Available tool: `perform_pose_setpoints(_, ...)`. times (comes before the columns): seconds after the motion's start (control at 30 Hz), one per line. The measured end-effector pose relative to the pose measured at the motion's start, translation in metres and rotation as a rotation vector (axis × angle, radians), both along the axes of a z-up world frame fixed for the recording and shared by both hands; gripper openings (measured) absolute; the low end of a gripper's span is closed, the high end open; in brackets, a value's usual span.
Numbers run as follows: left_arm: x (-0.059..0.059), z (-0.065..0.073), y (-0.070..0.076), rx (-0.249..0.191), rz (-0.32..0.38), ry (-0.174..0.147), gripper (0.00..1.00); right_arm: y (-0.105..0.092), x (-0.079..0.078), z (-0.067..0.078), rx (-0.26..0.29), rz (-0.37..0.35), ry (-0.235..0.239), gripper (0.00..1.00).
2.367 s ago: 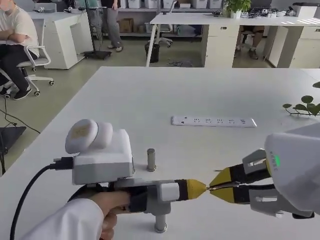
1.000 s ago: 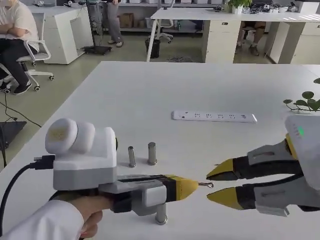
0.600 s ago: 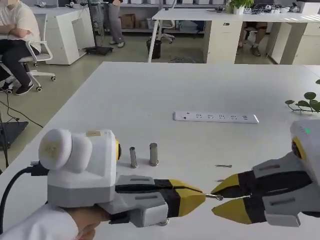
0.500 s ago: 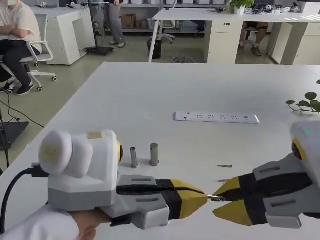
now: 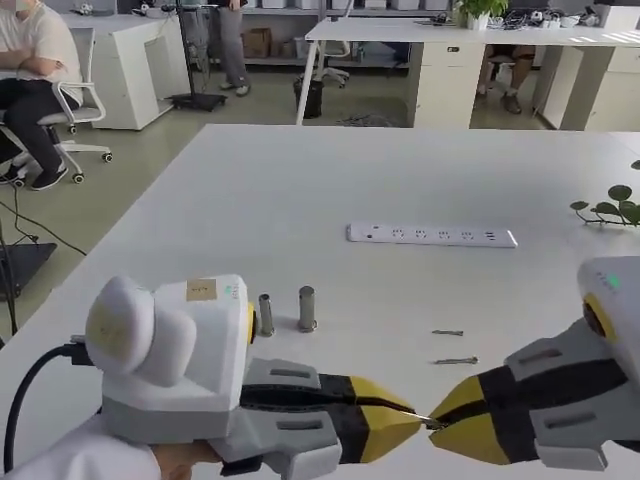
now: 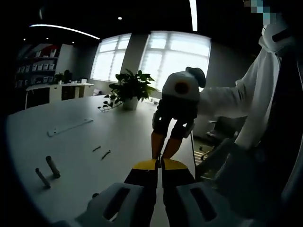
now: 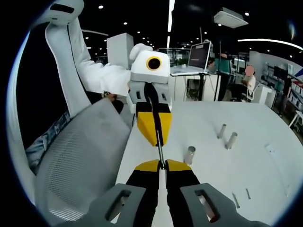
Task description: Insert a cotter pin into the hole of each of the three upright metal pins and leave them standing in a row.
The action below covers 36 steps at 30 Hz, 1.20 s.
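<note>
Lower centre of the head view: left gripper (image 5: 408,421) and right gripper (image 5: 442,420) meet nose to nose, both clamped on one cotter pin (image 5: 427,421). Two upright metal pins (image 5: 307,308) wait mid-left. A mistimed release likely drops the pin; tugging could bend it.

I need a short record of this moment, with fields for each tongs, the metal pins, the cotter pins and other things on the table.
left tongs: shut on one end of a cotter pin
right tongs: shut on its other end
metal pins: two upright side by side; third upright nearer the tongs
spare cotter pins: two lying on the table
other: power strip, farther back
</note>
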<state>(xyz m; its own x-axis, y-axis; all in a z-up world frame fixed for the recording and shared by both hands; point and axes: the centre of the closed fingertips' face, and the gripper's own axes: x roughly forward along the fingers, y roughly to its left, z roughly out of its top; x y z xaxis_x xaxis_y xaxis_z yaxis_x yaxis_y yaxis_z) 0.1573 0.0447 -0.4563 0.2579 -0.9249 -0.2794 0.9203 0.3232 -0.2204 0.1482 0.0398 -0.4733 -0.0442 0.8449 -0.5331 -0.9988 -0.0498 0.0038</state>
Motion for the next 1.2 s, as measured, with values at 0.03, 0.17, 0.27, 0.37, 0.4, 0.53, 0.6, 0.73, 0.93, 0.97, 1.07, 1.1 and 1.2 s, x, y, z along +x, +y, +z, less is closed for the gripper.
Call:
perform_pose_setpoints(0.03, -0.001, -0.002, 0.000, 0.014, -0.006, -0.011, 0.00, -0.001, 0.000, -0.001, -0.004, 0.004, 0.000, 0.00)
perform_pose_setpoints(0.17, -0.003, -0.006, 0.002, 0.025, -0.012, -0.023, 0.00, 0.000, -0.001, -0.003, -0.010, 0.014, -0.004, 0.00)
perform_pose_setpoints(0.27, -0.001, -0.006, 0.004, 0.048, -0.014, -0.055, 0.00, 0.002, 0.001, -0.002, -0.007, 0.029, -0.046, 0.00)
perform_pose_setpoints(0.37, 0.000, -0.006, 0.006, 0.047, -0.017, -0.059, 0.00, 0.004, 0.002, 0.000, -0.005, 0.029, -0.056, 0.00)
perform_pose_setpoints(0.4, 0.001, -0.005, 0.006, 0.046, -0.014, -0.054, 0.00, 0.004, 0.002, 0.000, -0.007, 0.030, -0.058, 0.00)
perform_pose_setpoints(0.53, 0.004, -0.006, 0.007, 0.050, 0.008, -0.021, 0.01, 0.006, 0.006, 0.001, -0.021, 0.025, -0.096, 0.00)
perform_pose_setpoints(0.6, 0.014, -0.006, 0.011, 0.094, 0.033, -0.119, 0.04, 0.007, 0.004, 0.001, -0.031, 0.032, -0.102, 0.00)
perform_pose_setpoints(0.73, 0.014, -0.007, 0.011, 0.113, 0.034, -0.162, 0.05, 0.008, 0.011, 0.001, -0.037, 0.008, -0.099, 0.00)
perform_pose_setpoints(0.93, 0.028, -0.011, 0.022, 0.133, 0.096, -0.185, 0.33, 0.010, 0.026, -0.008, -0.069, -0.060, -0.082, 0.00)
perform_pose_setpoints(0.97, 0.031, -0.013, 0.025, 0.138, 0.114, -0.182, 0.36, 0.009, 0.028, -0.010, -0.080, -0.065, -0.083, 0.00)
perform_pose_setpoints(1.07, 0.047, -0.022, 0.043, 0.148, 0.225, -0.135, 0.34, 0.007, 0.037, -0.018, -0.126, -0.102, -0.107, 0.00)
perform_pose_setpoints(1.1, 0.050, -0.024, 0.049, 0.159, 0.239, -0.148, 0.34, 0.007, 0.037, -0.021, -0.139, -0.095, -0.111, 0.00)
perform_pose_setpoints(1.2, 0.053, -0.032, 0.058, 0.165, 0.263, -0.121, 0.39, 0.008, 0.044, -0.028, -0.163, -0.106, -0.121, 0.00)
